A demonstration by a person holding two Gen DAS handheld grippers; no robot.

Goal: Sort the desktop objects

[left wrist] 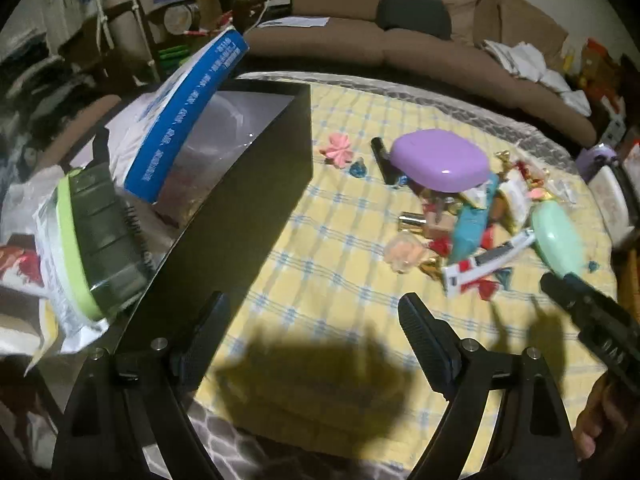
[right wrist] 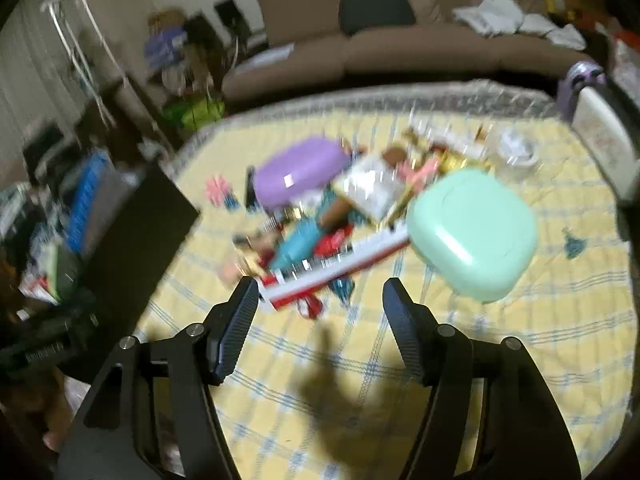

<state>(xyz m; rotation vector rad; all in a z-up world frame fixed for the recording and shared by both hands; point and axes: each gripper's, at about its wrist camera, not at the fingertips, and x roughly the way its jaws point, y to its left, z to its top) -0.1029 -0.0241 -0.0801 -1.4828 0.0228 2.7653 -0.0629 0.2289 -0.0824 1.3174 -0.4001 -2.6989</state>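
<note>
A pile of small objects lies on a yellow checked cloth [left wrist: 320,248]: a purple case [left wrist: 440,160], a mint green case [left wrist: 556,236], a red and white tube [left wrist: 484,264], a teal packet [left wrist: 470,228], a pink bow [left wrist: 338,148] and sweets. A black box [left wrist: 256,184] stands at the left, holding a blue and white packet [left wrist: 180,120]. My left gripper [left wrist: 312,308] is open and empty beside the box. My right gripper [right wrist: 318,292] is open and empty, just short of the red and white tube [right wrist: 336,268]; the mint case [right wrist: 472,232] lies to its right. The right view is blurred.
A green-lidded container in a bag [left wrist: 92,240] lies left of the box. A brown sofa [left wrist: 400,40] runs behind the table. A purple item [left wrist: 596,158] and a white container [left wrist: 612,200] stand at the table's right edge.
</note>
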